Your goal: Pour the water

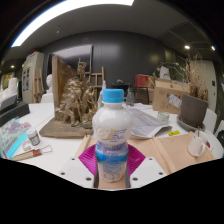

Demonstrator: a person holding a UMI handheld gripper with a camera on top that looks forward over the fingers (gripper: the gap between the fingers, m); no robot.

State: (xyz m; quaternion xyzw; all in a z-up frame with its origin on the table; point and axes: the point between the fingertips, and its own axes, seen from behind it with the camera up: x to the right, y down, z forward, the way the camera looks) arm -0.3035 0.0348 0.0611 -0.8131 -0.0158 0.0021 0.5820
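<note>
One clear plastic water bottle with a light blue screw cap and a white label (112, 135) is seen upright between the two fingers of the gripper (112, 160). The bottle's lower body is flanked closely by the magenta pads (91, 158) on the fingers' inner faces, and both pads appear pressed against its sides, so the gripper is recorded as closed on the bottle. The bottle's base is hidden between the fingers; whether it rests on the surface cannot be determined. The cap is seen in place on the neck.

Under and beyond the fingers a white table (60, 150) is observed. To the right of the right finger, close by, a flat brown cardboard sheet (178, 150) is laid on the table, and a white cup with a handle (197, 146) is noted on it. Beyond the bottle, slightly right, loose white papers (150, 122) are spread on the table. To the left of the bottle and farther ahead, a tan wooden carved figure on a flat base (73, 105) is recorded standing on the table. Well to the left of the left finger, a small dark-capped container (33, 137) and some flat items are noted near the table edge; these are too small to identify. On the far right, a dark chair back (192, 110) is seen. A dim workshop room with a dark wall (120, 60) and a long bright ceiling light (60, 12) is recorded behind everything.
</note>
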